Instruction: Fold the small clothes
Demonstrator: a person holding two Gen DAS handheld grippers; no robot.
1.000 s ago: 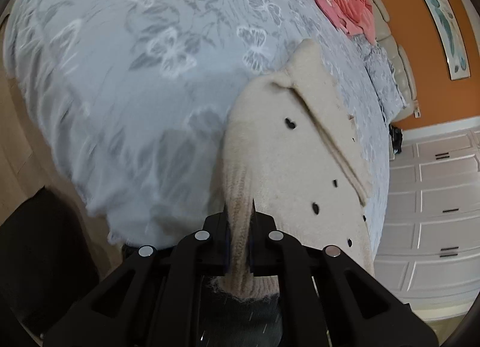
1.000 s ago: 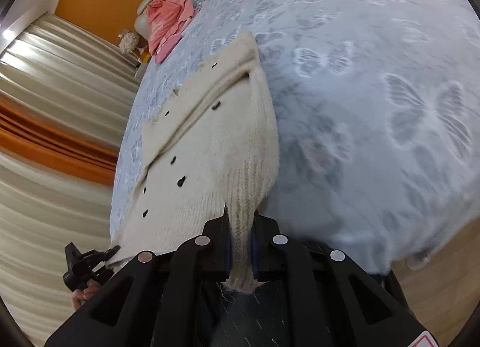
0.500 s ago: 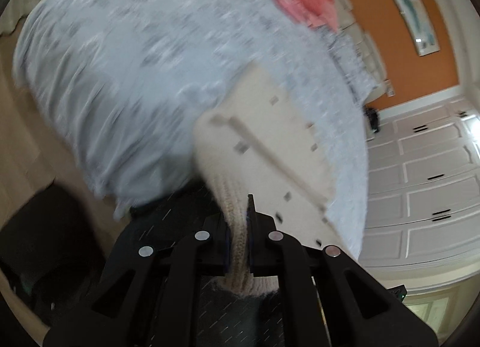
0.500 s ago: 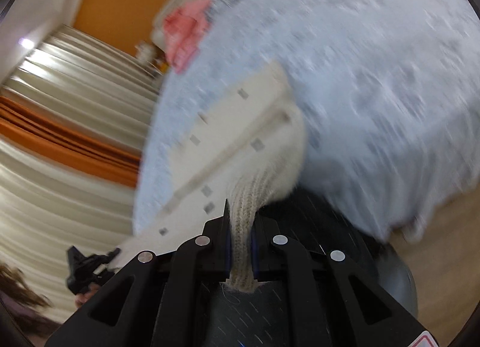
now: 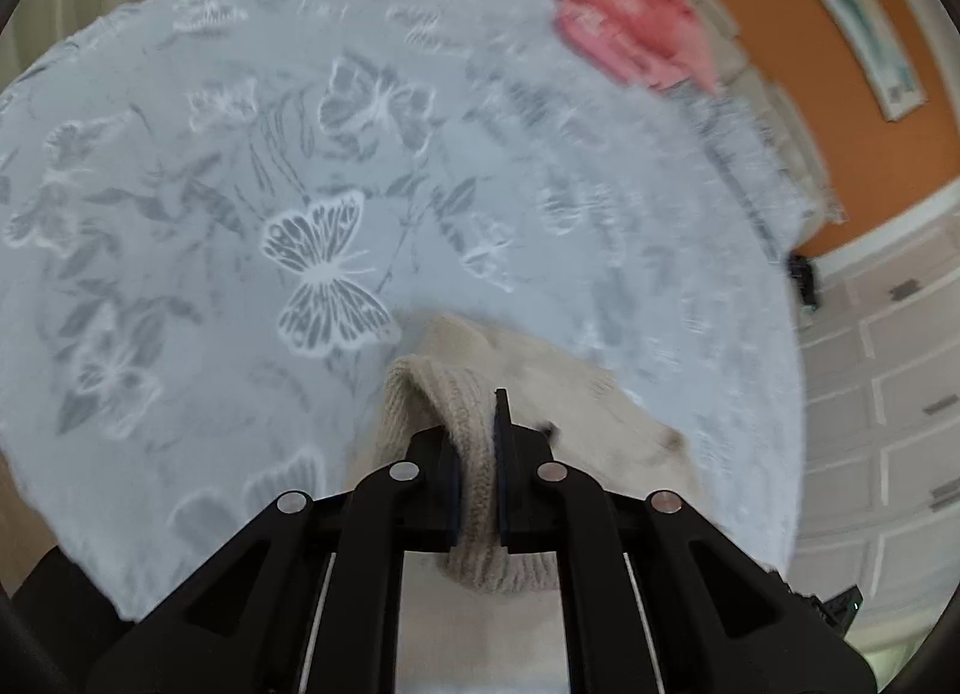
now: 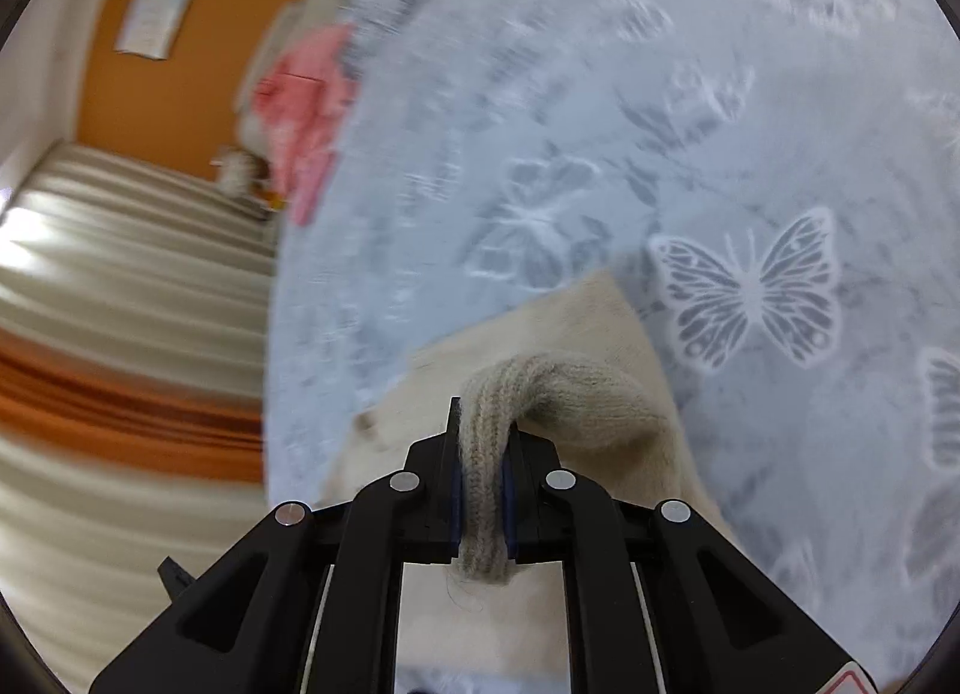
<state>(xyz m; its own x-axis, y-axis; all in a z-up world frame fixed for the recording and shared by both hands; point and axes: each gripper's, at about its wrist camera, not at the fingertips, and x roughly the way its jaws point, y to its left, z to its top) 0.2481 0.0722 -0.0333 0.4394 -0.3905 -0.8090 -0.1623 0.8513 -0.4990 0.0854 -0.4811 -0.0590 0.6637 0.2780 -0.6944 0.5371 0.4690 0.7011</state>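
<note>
A cream knitted cardigan (image 5: 540, 388) with dark buttons lies on the grey butterfly-print bedspread (image 5: 240, 166). My left gripper (image 5: 477, 442) is shut on its ribbed hem, which bulges out behind the jaws. In the right wrist view the cardigan (image 6: 558, 334) lies folded over below me, and my right gripper (image 6: 483, 454) is shut on another part of the ribbed hem. Most of the cardigan is hidden under the grippers.
A pink garment (image 5: 630, 22) lies at the far end of the bed; it also shows in the right wrist view (image 6: 306, 112). An orange wall (image 5: 888, 154) and white cabinets (image 5: 888, 394) stand to the right. Striped curtains (image 6: 120, 286) hang left of the bed (image 6: 720, 124).
Both grippers have carried the hem forward over the bed, so the cardigan has folded over on itself and far less of it shows. Both stay shut on the hem.
</note>
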